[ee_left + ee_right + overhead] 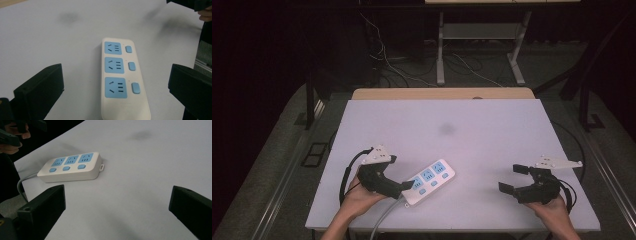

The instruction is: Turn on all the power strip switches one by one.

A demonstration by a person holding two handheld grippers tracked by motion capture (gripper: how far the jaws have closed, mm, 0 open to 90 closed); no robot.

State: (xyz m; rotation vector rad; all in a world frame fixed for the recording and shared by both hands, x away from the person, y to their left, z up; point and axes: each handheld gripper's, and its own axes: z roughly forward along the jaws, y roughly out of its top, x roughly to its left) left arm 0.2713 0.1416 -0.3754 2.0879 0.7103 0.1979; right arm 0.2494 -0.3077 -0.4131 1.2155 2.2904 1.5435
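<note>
Power strip (white, three blue sockets) is seen lying flat near the table's front edge, at 7 o'clock; left gripper is held low over its near end, jaws spread wide, while right gripper is held well apart at 4 o'clock, equally wide.

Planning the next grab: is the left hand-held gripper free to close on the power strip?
Probably yes: the left hand-held gripper is open, the power strip lies between its jaws, nothing between.
</note>
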